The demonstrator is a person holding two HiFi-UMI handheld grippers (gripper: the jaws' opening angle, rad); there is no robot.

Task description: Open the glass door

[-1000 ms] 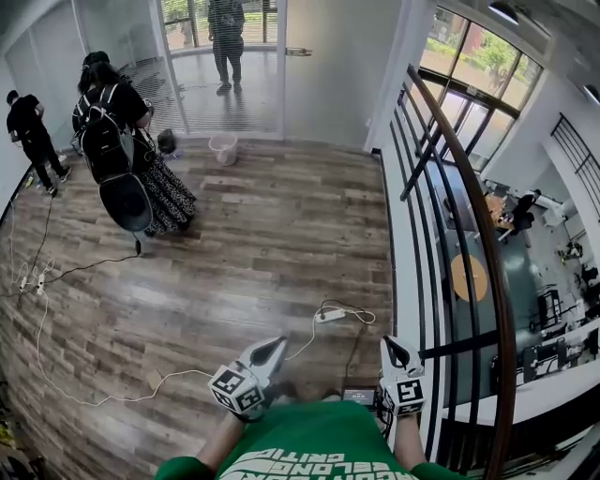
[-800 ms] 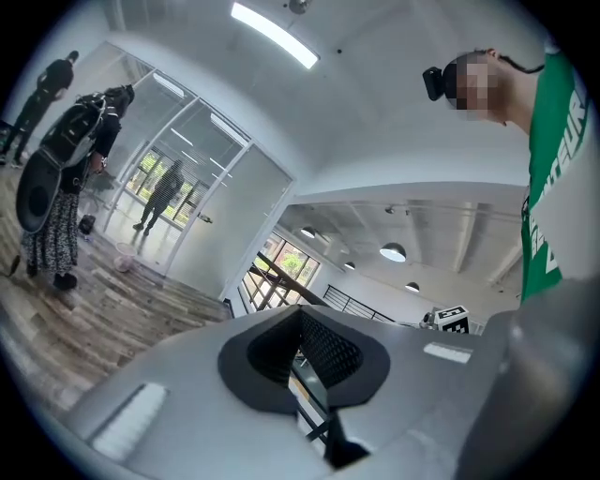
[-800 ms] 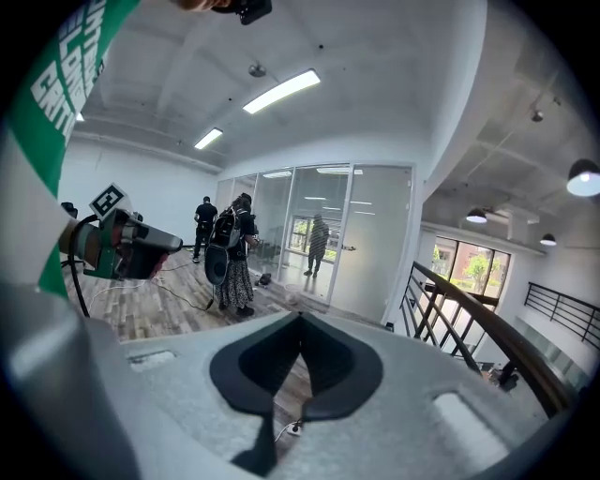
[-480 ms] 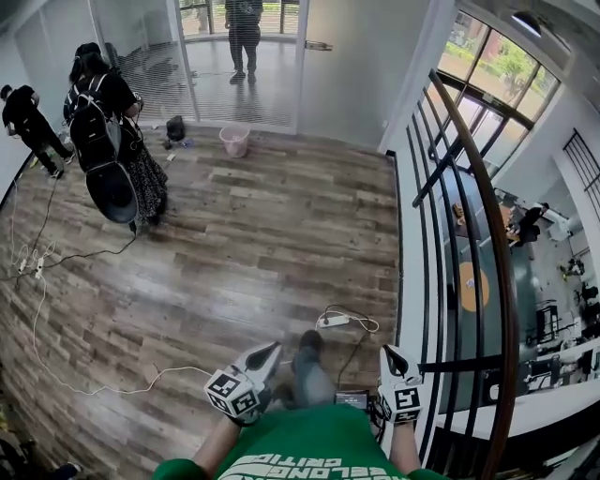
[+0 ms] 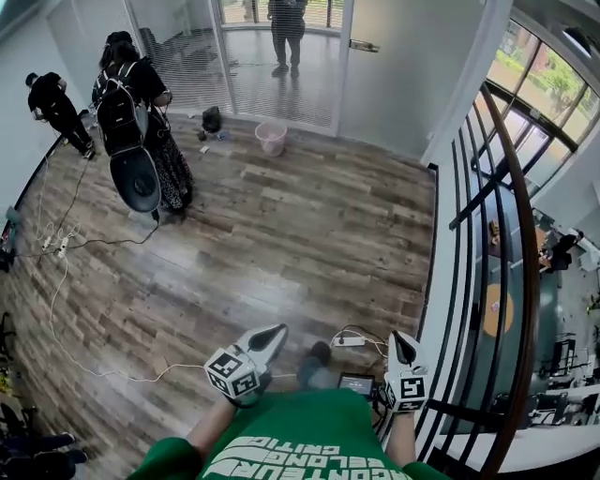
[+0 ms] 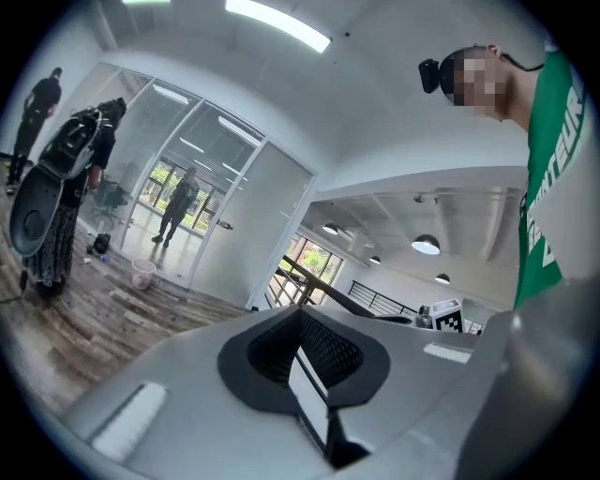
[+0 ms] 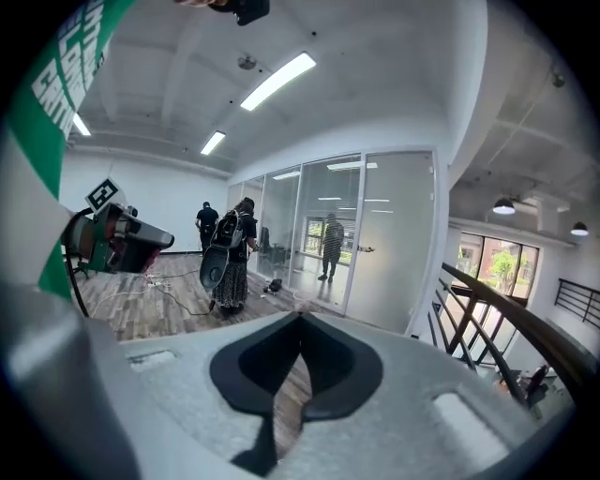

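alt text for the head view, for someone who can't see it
Seen from above, a person in a green shirt holds the left gripper and right gripper, both shut and empty, over a wood floor, well short of the glass door at the far end. A person with a backpack stands at left; a dark railing runs along the right.

The glass door [image 5: 394, 75] stands at the far end of the floor [image 5: 281, 244], ahead of me and slightly right. Left of it runs the glass wall [image 5: 248, 66], with 1 person [image 5: 286, 23] behind it and a bucket [image 5: 272, 138] on the floor before it. Further left stand 2 more people, the backpack wearer [image 5: 136, 112] nearer and the other [image 5: 56, 108] by the left wall. The railing [image 5: 525, 281] runs along my right. A power strip [image 5: 349, 341] lies on the floor between the left gripper [image 5: 279, 330] and the right gripper [image 5: 401, 337], both well apart from the door.
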